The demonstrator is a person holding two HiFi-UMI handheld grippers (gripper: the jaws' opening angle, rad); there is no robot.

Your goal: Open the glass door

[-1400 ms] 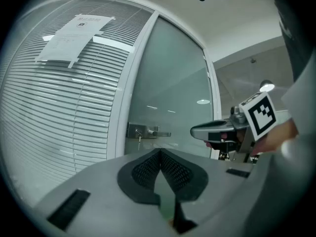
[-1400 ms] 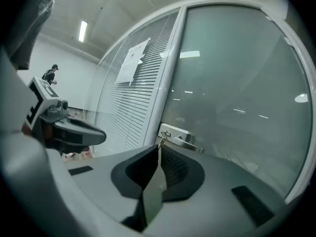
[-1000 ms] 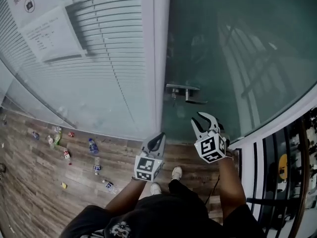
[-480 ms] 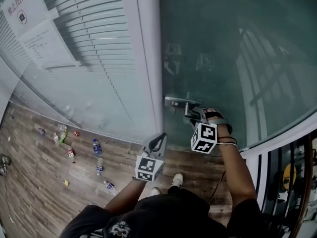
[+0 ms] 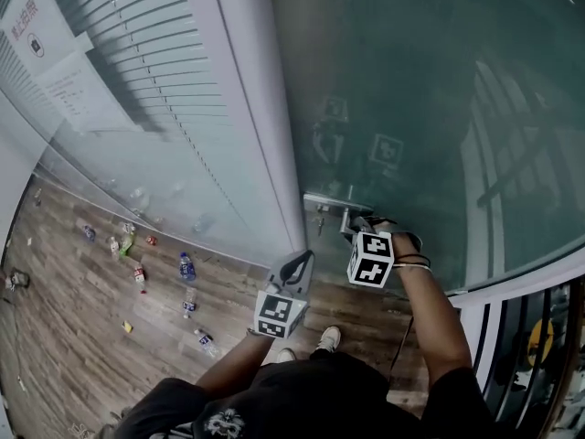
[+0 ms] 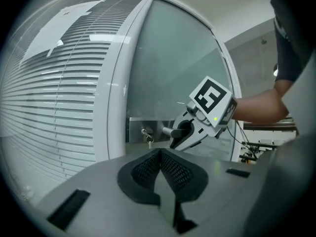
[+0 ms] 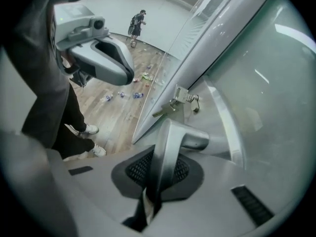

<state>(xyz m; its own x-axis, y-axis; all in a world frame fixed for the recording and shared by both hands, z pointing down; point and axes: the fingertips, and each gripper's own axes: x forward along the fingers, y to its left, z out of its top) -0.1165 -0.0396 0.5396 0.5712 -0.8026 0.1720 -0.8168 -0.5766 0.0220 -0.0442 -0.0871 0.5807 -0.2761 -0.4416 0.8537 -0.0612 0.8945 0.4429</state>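
The frosted glass door (image 5: 411,80) carries a metal lever handle (image 5: 350,214) on a lock plate with a key (image 6: 144,134) in it. My right gripper (image 5: 358,223) points down onto the lever. In the right gripper view its jaws are closing and the pads press both sides of the handle (image 7: 170,142). From the left gripper view, the right gripper (image 6: 181,132) sits on the lever's end. My left gripper (image 5: 294,268) hangs lower and to the left, near the door frame. It is shut with nothing in it (image 6: 159,154).
A white door frame (image 5: 260,135) stands left of the door, with a blind-backed glass panel (image 5: 155,71) and a paper notice (image 5: 55,71) beyond it. Several bottles (image 5: 187,268) litter the wooden floor. A dark railing (image 5: 539,364) runs at the right. A person (image 7: 137,22) stands far off.
My right gripper rose from below the handle, tipped downward onto the lever and closed on it. The left gripper stayed low, and the door now looks nearer.
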